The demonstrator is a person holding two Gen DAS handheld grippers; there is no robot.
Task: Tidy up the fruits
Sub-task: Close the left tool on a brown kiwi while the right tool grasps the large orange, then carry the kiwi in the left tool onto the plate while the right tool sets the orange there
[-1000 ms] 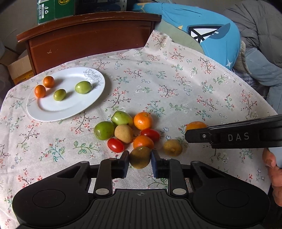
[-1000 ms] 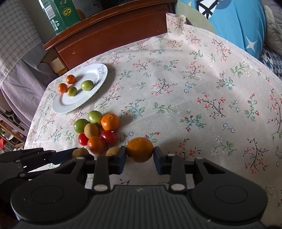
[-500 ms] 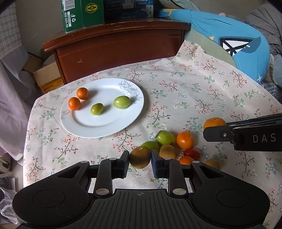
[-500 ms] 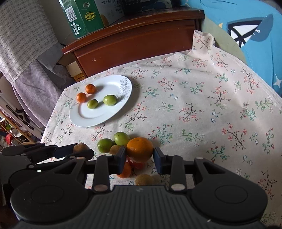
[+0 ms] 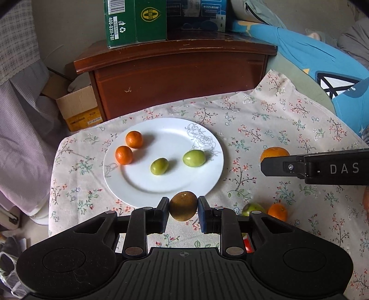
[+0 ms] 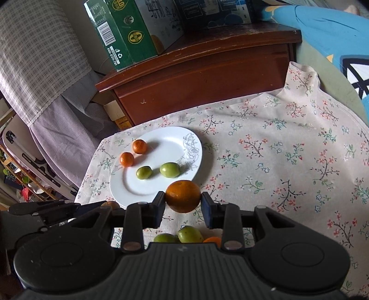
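Observation:
My left gripper [image 5: 183,208] is shut on a brown kiwi [image 5: 183,205], held just above the near rim of the white plate [image 5: 161,182]. The plate holds two small oranges [image 5: 133,139] and two green fruits [image 5: 194,158]. My right gripper [image 6: 183,204] is shut on an orange [image 6: 183,196], held over the cloth near the plate's [image 6: 129,193] right near rim. The right gripper also shows in the left wrist view [image 5: 274,165] with the orange [image 5: 274,153] behind its finger. Loose fruits lie below and behind both grippers, partly hidden.
A floral tablecloth [image 5: 265,129] covers the table. A green fruit [image 5: 252,208] and a small orange [image 5: 277,211] lie on it at the right. A wooden cabinet [image 5: 180,76] with boxes [image 5: 136,20] stands behind. A cardboard box [image 5: 78,108] sits at the far left.
Both grippers have moved forward and left from the fruit pile toward the plate, each carrying its fruit. The pile now lies mostly behind and beneath the grippers.

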